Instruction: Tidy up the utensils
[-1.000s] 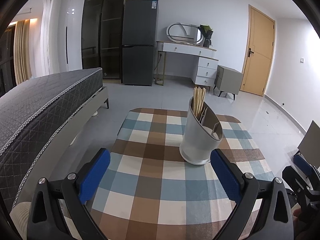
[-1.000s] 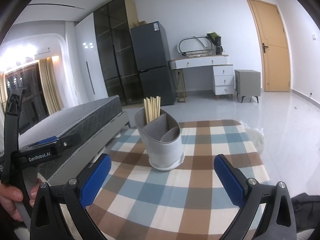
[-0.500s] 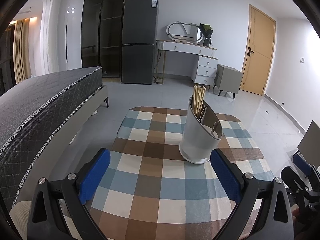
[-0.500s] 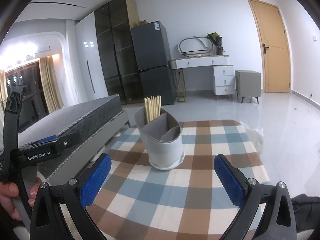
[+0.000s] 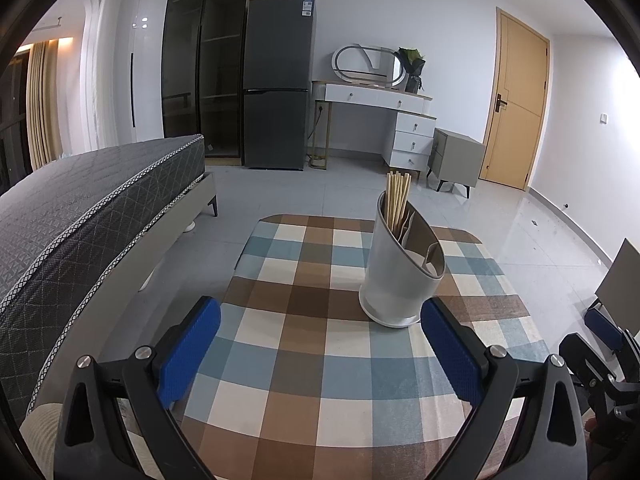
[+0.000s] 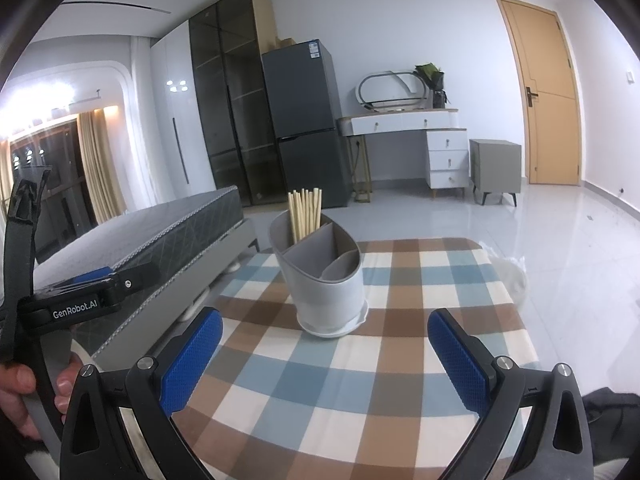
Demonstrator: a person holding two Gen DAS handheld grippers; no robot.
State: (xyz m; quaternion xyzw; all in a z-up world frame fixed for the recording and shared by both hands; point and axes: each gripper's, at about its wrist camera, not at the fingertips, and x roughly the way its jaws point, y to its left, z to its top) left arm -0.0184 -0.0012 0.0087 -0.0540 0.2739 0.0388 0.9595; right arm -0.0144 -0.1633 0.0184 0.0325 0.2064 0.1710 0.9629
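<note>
A grey utensil holder (image 5: pixel 400 276) (image 6: pixel 326 280) with inner dividers stands upright on the checked tablecloth (image 5: pixel 320 360) (image 6: pixel 360 360). Several wooden chopsticks (image 5: pixel 396 200) (image 6: pixel 305 214) stick up from its far compartment; the nearer compartments look empty. My left gripper (image 5: pixel 320 344) is open, hanging low over the near part of the table, its right pad just in front of the holder's base. My right gripper (image 6: pixel 326 352) is open too, a short way in front of the holder. Nothing lies between either pair of fingers.
A grey bed (image 5: pixel 80 220) runs along the left of the table. A dark fridge (image 5: pixel 276 84), a white dresser (image 5: pixel 376 120), a small grey cabinet (image 5: pixel 456 160) and a wooden door (image 5: pixel 516 108) line the far walls. A hand (image 6: pixel 16 392) holds the left gripper's handle.
Both views have barely shifted; the holder and chopsticks stay put, and both grippers remain open.
</note>
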